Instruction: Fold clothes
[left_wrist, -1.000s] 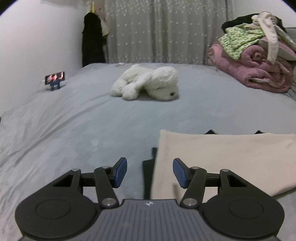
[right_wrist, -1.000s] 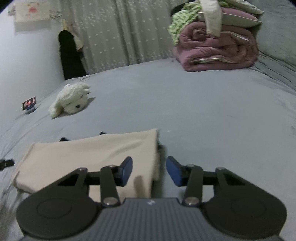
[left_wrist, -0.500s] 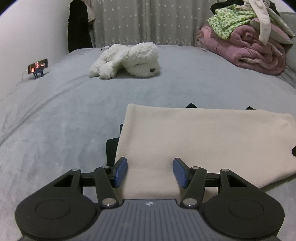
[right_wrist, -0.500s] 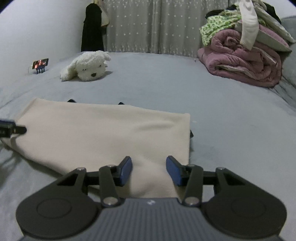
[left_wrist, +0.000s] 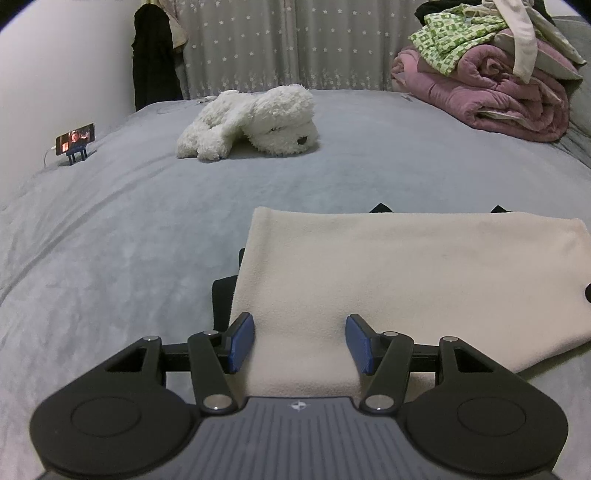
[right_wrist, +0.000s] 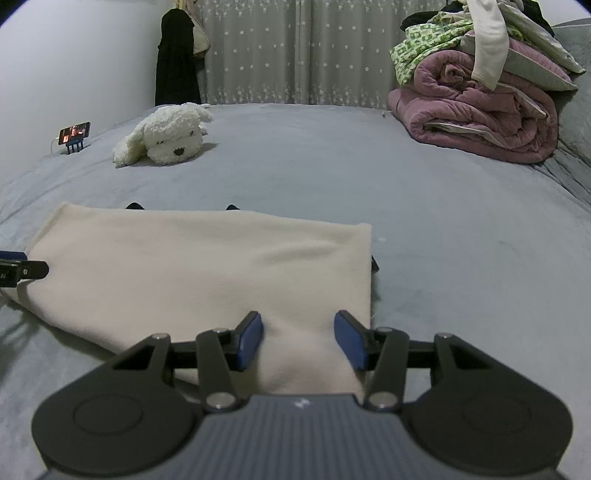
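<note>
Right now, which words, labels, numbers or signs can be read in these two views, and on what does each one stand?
No full word is readable.
"AI": a cut-off fragment on the left tongs at the picture's edge; doubtful.
Small white emblem, no letters: on the right tongs' body.
Phone screen: a picture, any text too small to read.

Near edge of cream garment (left_wrist: 388, 280) hidden under left gripper (left_wrist: 300, 341) body; same edge lost under right gripper (right_wrist: 298, 338) body in right wrist view. Dark layer (left_wrist: 222, 302) beneath garment mostly covered, showing only as slivers and two small points past the garment's far edge. Left of garment in right wrist view, left gripper cut by frame edge. Phone (left_wrist: 75, 139) screen far left of garment, too small to read. Clothes pile (right_wrist: 480, 92) far right of garment, top cropped.
</note>
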